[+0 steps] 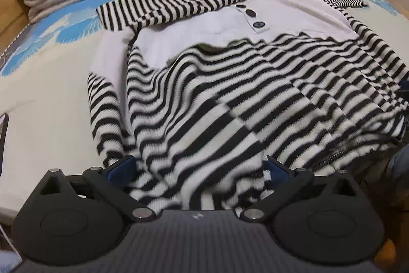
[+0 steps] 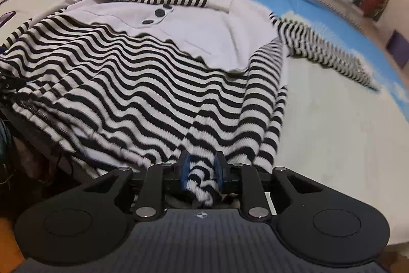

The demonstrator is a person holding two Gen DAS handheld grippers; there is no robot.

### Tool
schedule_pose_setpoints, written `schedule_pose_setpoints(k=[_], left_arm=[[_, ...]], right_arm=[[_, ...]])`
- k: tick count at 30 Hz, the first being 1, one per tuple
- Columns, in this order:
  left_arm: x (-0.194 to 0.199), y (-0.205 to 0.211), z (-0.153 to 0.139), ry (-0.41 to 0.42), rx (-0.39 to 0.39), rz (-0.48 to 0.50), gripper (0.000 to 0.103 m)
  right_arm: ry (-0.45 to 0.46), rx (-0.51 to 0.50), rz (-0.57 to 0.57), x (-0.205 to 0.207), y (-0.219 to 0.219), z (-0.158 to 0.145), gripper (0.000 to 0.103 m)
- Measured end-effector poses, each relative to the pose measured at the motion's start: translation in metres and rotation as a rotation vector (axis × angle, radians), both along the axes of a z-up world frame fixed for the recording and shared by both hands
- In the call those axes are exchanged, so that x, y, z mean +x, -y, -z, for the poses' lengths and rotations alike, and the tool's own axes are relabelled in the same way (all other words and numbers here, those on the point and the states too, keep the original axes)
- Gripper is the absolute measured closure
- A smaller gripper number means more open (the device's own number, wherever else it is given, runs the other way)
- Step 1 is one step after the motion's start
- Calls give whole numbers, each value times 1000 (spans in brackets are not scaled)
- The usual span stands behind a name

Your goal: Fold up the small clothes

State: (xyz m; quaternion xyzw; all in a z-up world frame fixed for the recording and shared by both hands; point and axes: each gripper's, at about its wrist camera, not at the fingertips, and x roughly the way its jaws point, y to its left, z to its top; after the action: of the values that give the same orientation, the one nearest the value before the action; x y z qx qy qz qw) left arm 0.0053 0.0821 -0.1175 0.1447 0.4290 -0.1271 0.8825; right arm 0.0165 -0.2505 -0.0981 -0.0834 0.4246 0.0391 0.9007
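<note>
One fold is looking done: we are seeing the striped hem of the sweater point(image 1: 230, 99) lying over its white chest on the bed point(image 1: 51, 83), one sleeve point(image 2: 324, 53) still out. Our left gripper point(image 1: 202, 168) is standing spread wide, hem loose between. Our right gripper point(image 2: 202, 170), angled downward, is pinching the hem.

A black-and-white striped sweater point(image 1: 230, 94) with a plain white chest panel and dark buttons point(image 1: 249, 12) lies spread on the bed. Its striped lower part is folded up over the white panel. One sleeve lies across the collar, the other stretches out sideways.
</note>
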Motion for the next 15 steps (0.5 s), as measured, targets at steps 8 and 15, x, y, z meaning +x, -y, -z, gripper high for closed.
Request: schedule_pose_setpoints(k=[8, 15], left_arm=[[-40, 1, -82, 131, -106, -99, 0], [-75, 11, -120, 207, -147, -193, 0]], right_arm=[[75, 307, 279, -20, 6, -81, 19], [75, 354, 319, -53, -11, -103, 15]])
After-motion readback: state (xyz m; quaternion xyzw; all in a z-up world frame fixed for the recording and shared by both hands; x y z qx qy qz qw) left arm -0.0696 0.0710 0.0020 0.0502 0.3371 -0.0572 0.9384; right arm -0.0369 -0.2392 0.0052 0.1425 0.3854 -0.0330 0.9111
